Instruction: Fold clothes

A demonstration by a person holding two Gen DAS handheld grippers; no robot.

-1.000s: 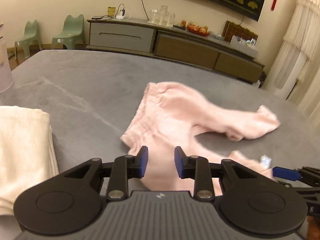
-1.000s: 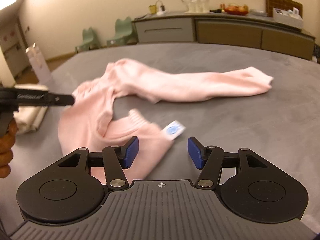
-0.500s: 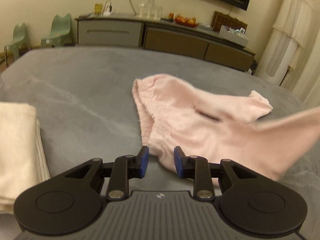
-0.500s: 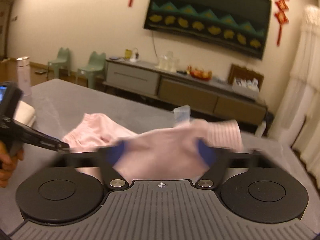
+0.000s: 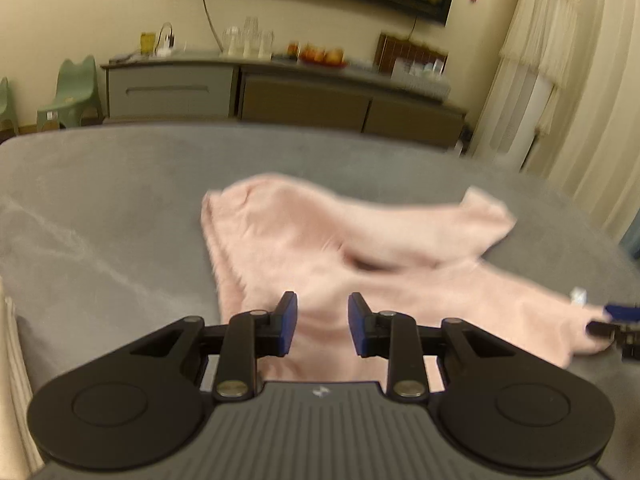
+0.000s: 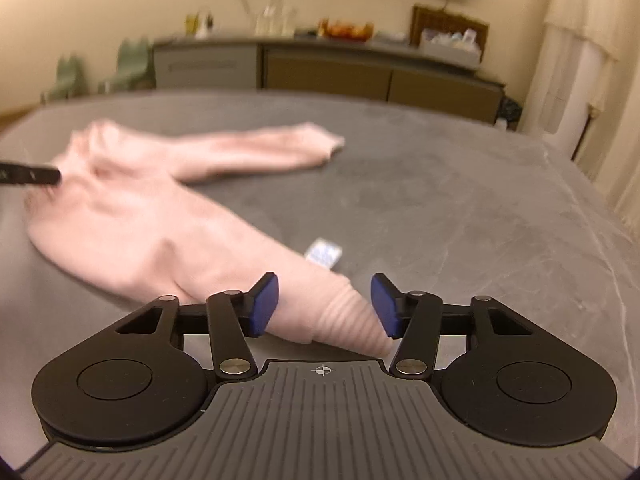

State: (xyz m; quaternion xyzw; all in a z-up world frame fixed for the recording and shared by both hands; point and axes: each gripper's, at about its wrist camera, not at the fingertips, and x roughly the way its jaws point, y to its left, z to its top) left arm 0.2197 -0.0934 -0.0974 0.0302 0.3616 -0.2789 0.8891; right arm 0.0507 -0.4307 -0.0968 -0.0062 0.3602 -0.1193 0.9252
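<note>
I note the pink trousers (image 6: pixel 132 224) now laid out flat, no longer lifted; right gripper (image 6: pixel 324 306) jaws spread around the cuff (image 6: pixel 348 320), left gripper (image 5: pixel 318 322) jaws spread, empty.

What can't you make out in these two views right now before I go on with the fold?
- Pink garment: motion blur in both views hides seams and fold lines.
- Its ribbed cuff: near end hidden behind the right hand-held gripper body.
- White tag: print too blurred to read.
- Cream folded cloth: cut off by the left-wrist view's left edge.
- Sideboard items: too small and blurred to identify.
</note>
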